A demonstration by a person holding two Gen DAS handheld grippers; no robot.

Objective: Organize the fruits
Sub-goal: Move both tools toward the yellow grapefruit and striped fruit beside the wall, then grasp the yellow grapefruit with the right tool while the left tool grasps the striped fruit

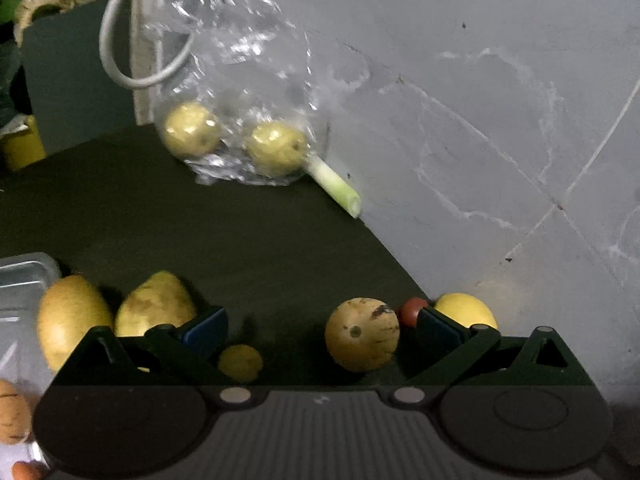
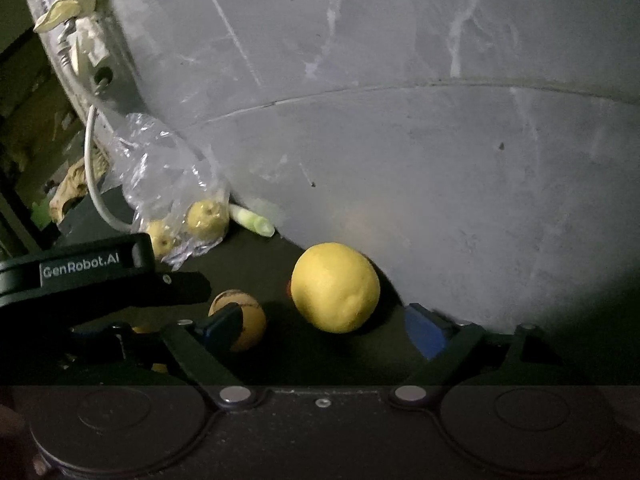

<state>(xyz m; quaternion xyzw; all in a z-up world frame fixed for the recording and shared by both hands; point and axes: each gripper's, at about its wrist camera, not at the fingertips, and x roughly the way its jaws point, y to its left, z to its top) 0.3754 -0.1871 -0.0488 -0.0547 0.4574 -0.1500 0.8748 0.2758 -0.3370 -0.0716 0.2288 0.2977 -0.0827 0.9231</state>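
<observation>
On a dark tabletop, my left gripper (image 1: pixel 320 332) is open. A round speckled yellow fruit (image 1: pixel 362 334) lies between its fingers, nearer the right pad (image 1: pixel 436 330), and is not clamped. A small yellow fruit (image 1: pixel 240 362) sits by the left pad. A small red fruit (image 1: pixel 414 311) and a lemon (image 1: pixel 466 312) lie just beyond the right pad. My right gripper (image 2: pixel 324 330) is also open, with the lemon (image 2: pixel 335 287) lying loose just ahead between its fingers. The speckled fruit (image 2: pixel 240 320) shows partly behind its left finger.
A clear plastic bag (image 1: pixel 240 60) against the grey wall (image 1: pixel 480 100) holds two yellow-green fruits (image 1: pixel 192 130) (image 1: pixel 276 148), with a green stalk (image 1: pixel 336 188) beside it. Two large yellow fruits (image 1: pixel 72 320) (image 1: pixel 156 304) and a clear container (image 1: pixel 24 280) lie left. A white cable (image 2: pixel 94 176) hangs there.
</observation>
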